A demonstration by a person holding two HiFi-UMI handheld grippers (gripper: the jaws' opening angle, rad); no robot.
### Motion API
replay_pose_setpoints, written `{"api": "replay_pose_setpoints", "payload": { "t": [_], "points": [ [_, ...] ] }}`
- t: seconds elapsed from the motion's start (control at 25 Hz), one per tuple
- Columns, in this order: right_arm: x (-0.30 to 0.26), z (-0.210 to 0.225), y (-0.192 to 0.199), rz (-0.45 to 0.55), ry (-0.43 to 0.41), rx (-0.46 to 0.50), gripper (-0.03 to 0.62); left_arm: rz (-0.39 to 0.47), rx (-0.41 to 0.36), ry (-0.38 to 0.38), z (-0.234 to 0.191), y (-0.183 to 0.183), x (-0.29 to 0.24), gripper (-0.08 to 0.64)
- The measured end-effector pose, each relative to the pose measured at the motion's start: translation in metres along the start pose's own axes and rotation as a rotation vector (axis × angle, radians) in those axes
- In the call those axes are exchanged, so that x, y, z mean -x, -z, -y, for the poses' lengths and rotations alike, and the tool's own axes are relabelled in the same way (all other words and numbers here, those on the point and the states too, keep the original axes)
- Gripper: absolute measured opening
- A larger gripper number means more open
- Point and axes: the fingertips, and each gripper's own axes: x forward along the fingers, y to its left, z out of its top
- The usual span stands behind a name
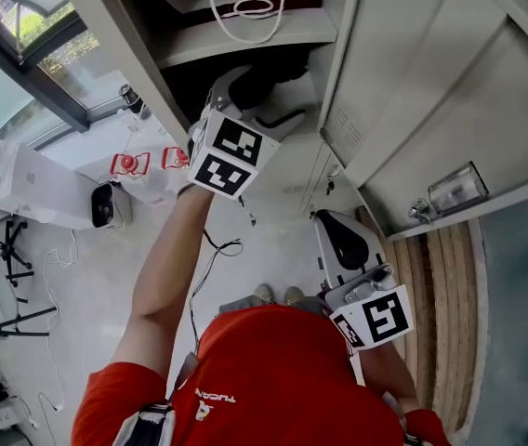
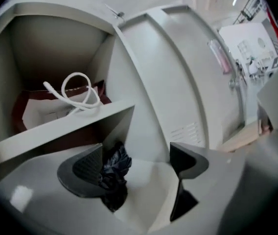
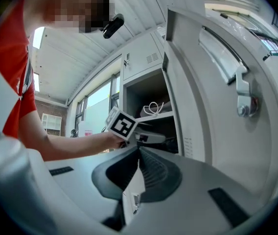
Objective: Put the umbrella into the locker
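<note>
The umbrella [image 2: 110, 173], a crumpled bundle of black fabric, lies in the locker compartment just under the shelf [image 2: 65, 124], tucked toward the back. In front of it, below the shelf's front edge, the left gripper [image 2: 136, 153] hangs at the compartment mouth. Its fingers [image 2: 82, 171] are spread wide with nothing pressed between them. The umbrella shows just past one finger, and I can't tell whether it brushes it. On top of the shelf sits a bag [image 2: 36, 116] with looped white cord handles [image 2: 78, 89]. The locker door [image 2: 168, 82] stands open to the right of the shelf. Well below the shelf and off to its right, the right gripper [image 3: 139, 151] is held level, its fingers closed together on nothing.
</note>
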Motion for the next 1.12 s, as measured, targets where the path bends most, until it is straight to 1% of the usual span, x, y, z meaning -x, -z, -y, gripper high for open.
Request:
{"api": "replay_pose_setpoints", "payload": {
  "t": [0.08,0.16,0.28,0.36,0.48,0.6,0.68,0.92,1.12],
  "points": [
    [-0.003,0.001,-0.007,0.012,-0.005,0.009,0.005,0.097,0.057,0.019,0.008,-0.014,0.02,0.403],
    [-0.006,0.001,-0.013,0.024,-0.01,0.018,0.005,0.168,0.083,0.028,0.018,-0.02,0.038,0.337],
    [-0.01,0.0,-0.018,0.034,-0.018,0.021,0.005,0.235,0.098,0.022,0.032,-0.022,0.063,0.242],
    [-0.012,0.0,-0.02,0.038,-0.026,0.011,0.005,0.282,0.149,0.031,0.04,-0.024,0.079,0.193],
    [-0.015,-0.001,-0.021,0.046,-0.037,-0.008,0.005,0.335,0.253,0.048,0.052,-0.027,0.102,0.159],
    [-0.015,-0.001,-0.022,0.059,-0.049,-0.016,0.005,0.391,0.304,0.046,0.059,-0.029,0.12,0.113],
    [-0.015,-0.003,-0.024,0.066,-0.055,-0.022,0.005,0.407,0.333,0.043,0.063,-0.029,0.132,0.08],
    [-0.014,-0.009,-0.027,0.08,-0.077,-0.041,0.005,0.419,0.418,0.019,0.074,-0.025,0.158,0.006],
    [-0.01,-0.02,-0.031,0.091,-0.101,-0.03,0.004,0.423,0.445,0.015,0.08,-0.021,0.172,0.006]
  ]
}}
